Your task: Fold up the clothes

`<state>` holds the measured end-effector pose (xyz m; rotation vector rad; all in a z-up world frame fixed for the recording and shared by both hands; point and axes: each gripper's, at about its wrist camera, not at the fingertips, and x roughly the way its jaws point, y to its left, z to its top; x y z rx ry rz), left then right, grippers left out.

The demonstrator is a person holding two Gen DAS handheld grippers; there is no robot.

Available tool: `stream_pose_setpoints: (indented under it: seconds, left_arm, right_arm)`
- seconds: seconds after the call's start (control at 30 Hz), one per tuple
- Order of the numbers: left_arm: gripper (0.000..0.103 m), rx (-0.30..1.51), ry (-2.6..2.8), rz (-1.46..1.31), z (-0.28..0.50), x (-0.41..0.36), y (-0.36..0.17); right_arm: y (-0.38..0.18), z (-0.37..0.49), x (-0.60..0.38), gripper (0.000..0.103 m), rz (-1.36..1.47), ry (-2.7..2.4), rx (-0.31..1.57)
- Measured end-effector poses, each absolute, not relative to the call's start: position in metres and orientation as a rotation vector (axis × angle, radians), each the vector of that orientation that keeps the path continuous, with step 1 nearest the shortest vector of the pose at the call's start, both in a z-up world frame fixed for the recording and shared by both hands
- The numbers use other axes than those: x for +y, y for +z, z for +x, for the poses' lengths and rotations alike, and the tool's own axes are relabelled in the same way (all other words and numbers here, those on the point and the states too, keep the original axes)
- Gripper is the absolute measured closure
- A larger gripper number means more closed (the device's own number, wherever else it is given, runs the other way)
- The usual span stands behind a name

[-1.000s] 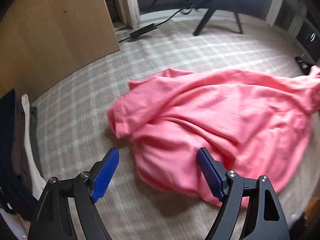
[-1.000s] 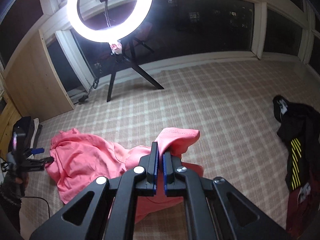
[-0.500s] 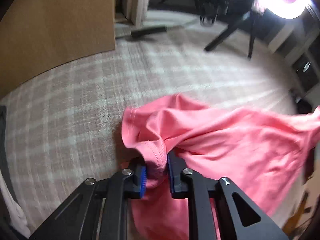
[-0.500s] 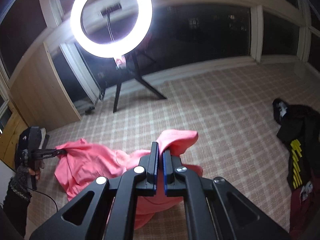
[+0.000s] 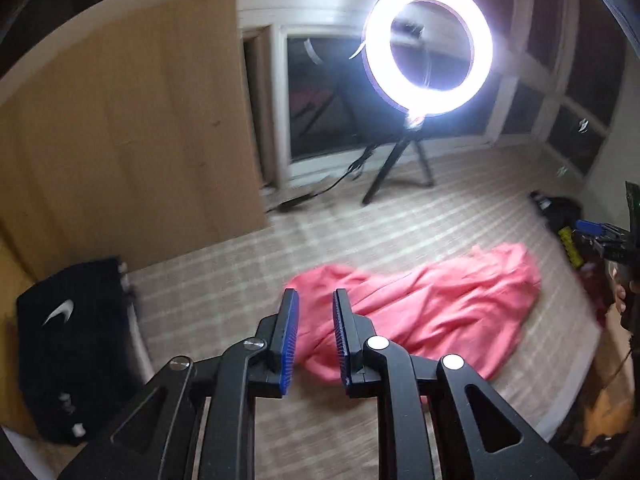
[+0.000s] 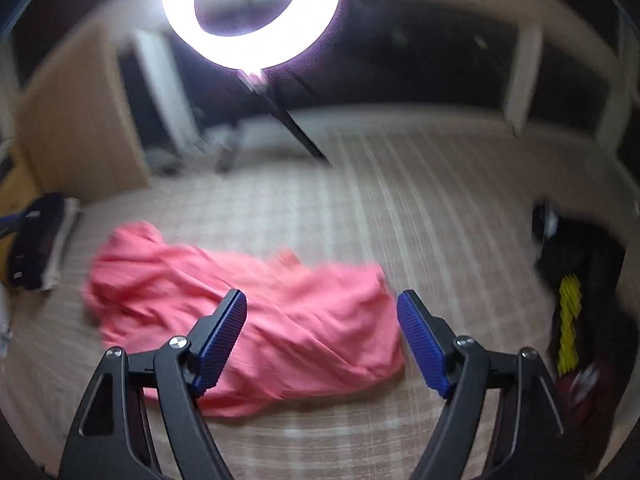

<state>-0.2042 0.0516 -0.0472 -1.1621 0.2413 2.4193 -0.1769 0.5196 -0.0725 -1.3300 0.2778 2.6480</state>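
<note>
Left wrist view: left gripper (image 5: 314, 336) raised clear of the cloth, blue pads parted by a narrow gap, nothing between them. Pink garment (image 5: 424, 312) flat-ish on the checked carpet (image 5: 400, 224), just ahead of the tips and running off to the right; rumpled, long creases, no clean fold line visible.

Right wrist view: right gripper (image 6: 322, 340) spread wide, empty, hovering over the same pink garment (image 6: 256, 320), which passes beneath and ahead of both fingers, extending mostly to the left. Heavy motion blur; hem and sleeve edges hard to make out.

Judgement: laid out loosely, neither folded nor properly flattened. Fits a spread before folding, or a release between folds. Worth finding true corners or seams before pinching, taking one layer only, pulling both ends taut and level.

Around: ring light (image 5: 428, 46) on tripod far ahead. Folded dark stack with white swoosh (image 5: 68, 344) close left of left gripper. Dark clothes with yellow stripes (image 6: 576, 312) right of right gripper, near the garment's end; possible snag if dragged that way.
</note>
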Motion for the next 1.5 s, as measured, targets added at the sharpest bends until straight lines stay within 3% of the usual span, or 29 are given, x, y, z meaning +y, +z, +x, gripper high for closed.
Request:
stream_pose_setpoints:
  seconds: [0.03, 0.07, 0.33, 0.4, 0.43, 0.47, 0.5, 0.57, 0.6, 0.73, 0.97, 1.17, 1.27, 1.33, 1.43, 1.5]
  left_arm:
    - [0.054, 0.244, 2.402, -1.198, -0.204, 0.053, -0.057]
    - [0.034, 0.238, 2.396, -1.222, -0.205, 0.06, -0.069]
    - [0.032, 0.398, 2.257, -1.421, -0.228, 0.138, -0.178]
    - [0.032, 0.492, 2.281, -1.446, -0.241, 0.153, -0.198]
    - [0.033, 0.513, 2.283, -1.462, -0.249, 0.159, -0.208]
    - [0.043, 0.482, 2.264, -1.481, -0.255, 0.16, -0.213]
    - [0.067, 0.446, 2.244, -1.5, -0.26, 0.161, -0.217]
    - [0.094, 0.291, 2.19, -1.53, -0.265, 0.152, -0.213]
    - [0.1, 0.26, 2.19, -1.503, -0.264, 0.148, -0.204]
    - [0.1, 0.213, 2.201, -1.345, -0.24, 0.129, -0.146]
    - [0.1, 0.196, 2.278, -0.984, -0.17, 0.099, 0.002]
    - [0.1, 0.155, 2.269, -0.791, -0.107, 0.073, 0.079]
    - [0.1, 0.156, 2.285, -0.832, -0.086, 0.053, 0.064]
    - [0.099, 0.171, 2.314, -0.909, -0.075, 0.036, 0.039]
    - [0.092, 0.197, 2.392, -1.111, -0.07, 0.002, -0.012]
    - [0.079, 0.221, 2.476, -1.295, -0.079, -0.029, -0.05]
  right_arm:
    - [-0.089, -0.181, 0.528, 0.026, -1.363, 2.602, 0.333]
    - [-0.108, -0.188, 0.538, 0.026, -1.395, 2.549, 0.394]
    - [-0.163, -0.219, 0.541, 0.027, -1.539, 2.465, 0.472]
    - [-0.165, -0.221, 0.538, 0.066, -1.545, 2.509, 0.544]
    - [-0.166, -0.221, 0.537, 0.096, -1.548, 2.531, 0.581]
    - [-0.165, -0.221, 0.536, 0.097, -1.543, 2.553, 0.619]
    - [-0.159, -0.218, 0.536, 0.097, -1.509, 2.576, 0.659]
    - [-0.141, -0.212, 0.535, 0.097, -1.423, 2.631, 0.708]
    - [-0.128, -0.207, 0.537, 0.097, -1.36, 2.665, 0.73]
    - [-0.064, -0.189, 0.537, 0.097, -1.123, 2.788, 0.79]
    - [0.106, -0.134, 0.512, 0.097, -0.592, 3.013, 0.515]
    - [0.193, -0.113, 0.458, 0.097, -0.425, 3.141, 0.22]
    - [0.186, -0.139, 0.412, 0.097, -0.58, 3.243, 0.137]
    - [0.156, -0.183, 0.365, 0.096, -0.856, 3.364, 0.158]
    - [0.09, -0.245, 0.286, 0.095, -1.357, 3.396, 0.104]
    - [0.05, -0.268, 0.255, 0.095, -1.592, 3.303, 0.058]
